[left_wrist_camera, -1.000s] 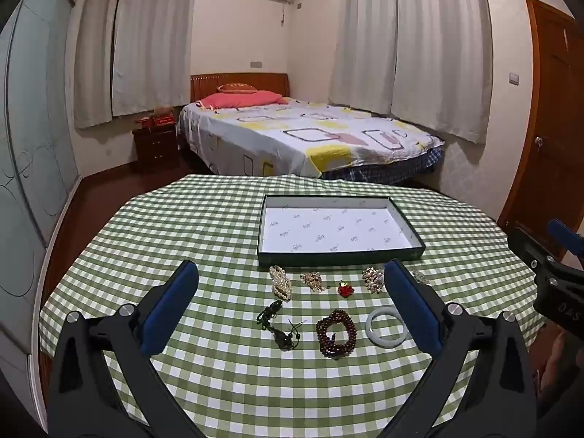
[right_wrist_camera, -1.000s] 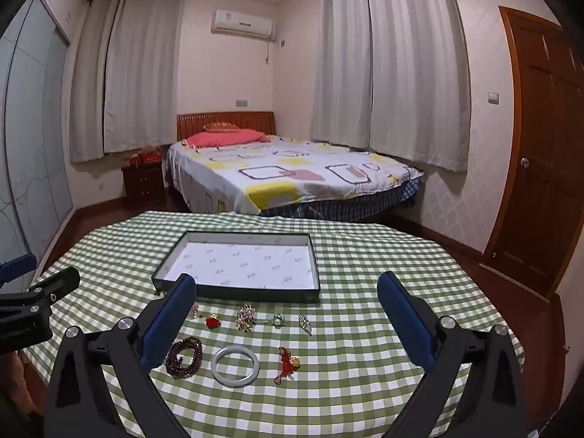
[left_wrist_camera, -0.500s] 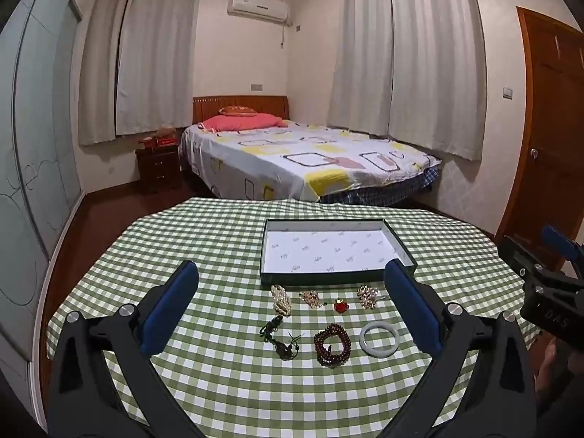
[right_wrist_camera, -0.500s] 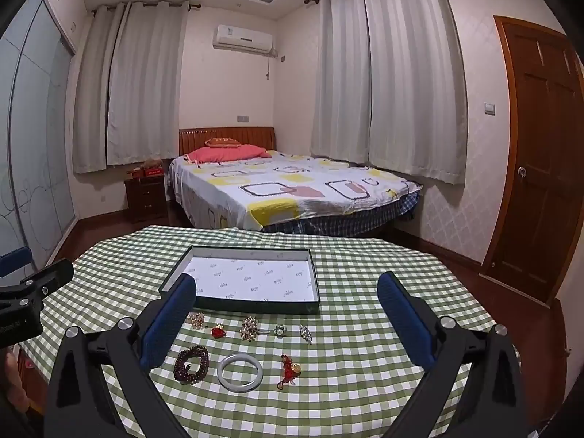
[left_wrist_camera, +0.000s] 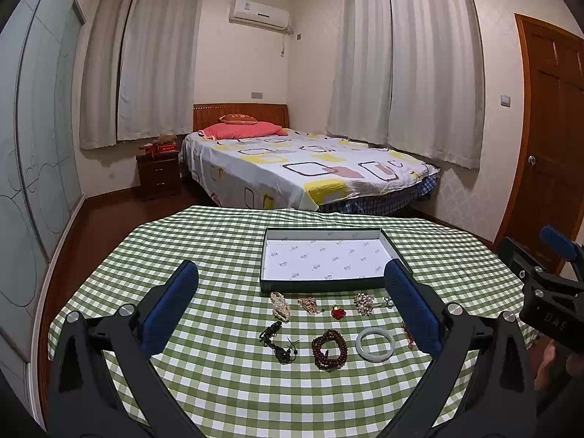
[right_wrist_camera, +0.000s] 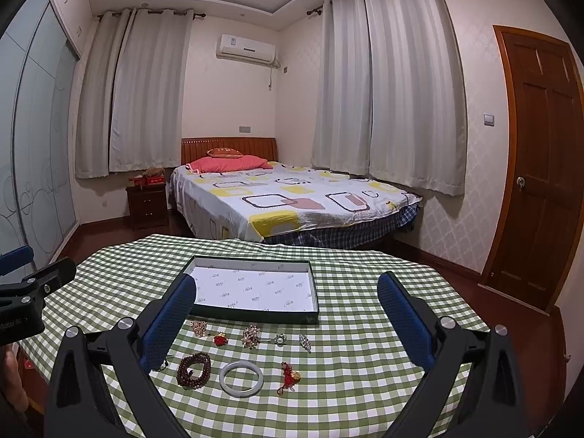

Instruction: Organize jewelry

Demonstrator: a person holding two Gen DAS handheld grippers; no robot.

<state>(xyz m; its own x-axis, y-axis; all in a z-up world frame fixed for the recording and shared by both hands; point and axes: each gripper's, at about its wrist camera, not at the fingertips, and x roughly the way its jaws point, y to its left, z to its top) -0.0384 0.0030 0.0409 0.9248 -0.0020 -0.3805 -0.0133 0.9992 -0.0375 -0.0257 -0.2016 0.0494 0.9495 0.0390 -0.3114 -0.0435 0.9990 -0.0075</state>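
Both views have pulled back and tilted up since a second ago. The left gripper (left_wrist_camera: pixel 290 304) and right gripper (right_wrist_camera: pixel 286 315) hang released and empty above the jewelry (left_wrist_camera: pixel 330 323), which lies near the tray (left_wrist_camera: pixel 326 284), bare tablecloth (right_wrist_camera: pixel 368 394) rightward.

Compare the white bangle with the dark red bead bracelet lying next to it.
The white bangle is one smooth, rigid, pale ring; the dark red bead bracelet is a string of many small beads. The bangle lies as a single open circle with the checked tablecloth showing through it, while the bead bracelet is coiled into several overlapping loops. Both lie flat on the cloth in the near row, outside the tray, untouched.
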